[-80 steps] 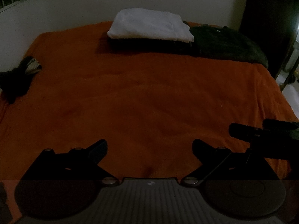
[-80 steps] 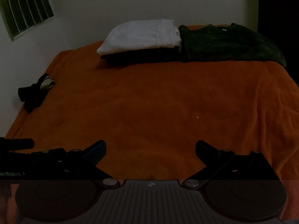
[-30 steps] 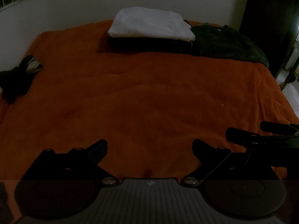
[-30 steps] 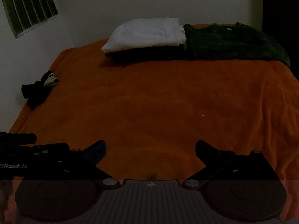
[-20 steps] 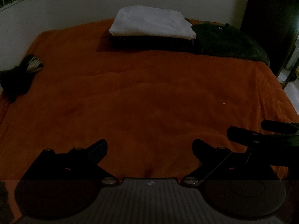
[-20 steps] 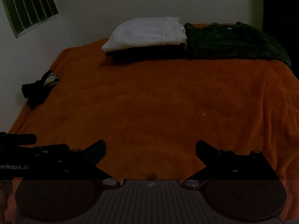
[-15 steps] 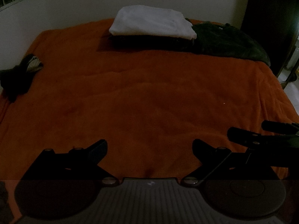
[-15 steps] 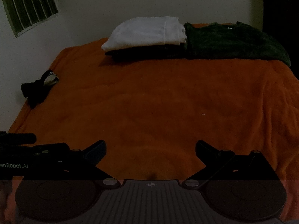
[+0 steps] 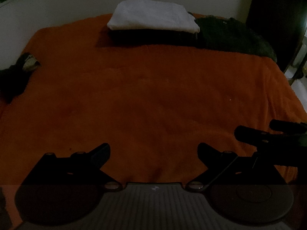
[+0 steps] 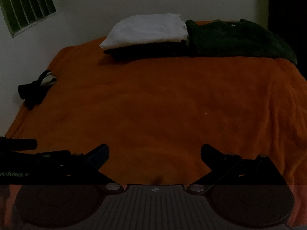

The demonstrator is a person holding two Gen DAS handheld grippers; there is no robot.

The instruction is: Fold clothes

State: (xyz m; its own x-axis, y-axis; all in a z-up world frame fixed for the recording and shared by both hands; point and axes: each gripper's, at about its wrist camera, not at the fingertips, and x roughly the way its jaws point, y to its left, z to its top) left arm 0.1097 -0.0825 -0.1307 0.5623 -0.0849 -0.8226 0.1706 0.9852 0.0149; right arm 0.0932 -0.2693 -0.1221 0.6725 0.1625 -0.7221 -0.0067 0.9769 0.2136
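Dim bedroom, and an orange blanket (image 9: pixel 153 99) fills nearly the whole bed, bare across its middle. Up at the far edge against the wall lies a dark green garment (image 10: pixel 239 40), spread flat, and just left of it, touching, a folded white garment (image 9: pixel 153 16) tops a dark folded stack. Over by the left edge sits a small black bundle (image 10: pixel 32 92). Down low, left gripper (image 9: pixel 153 151) and right gripper (image 10: pixel 154 152) both hover with jaws wide apart, holding nothing.
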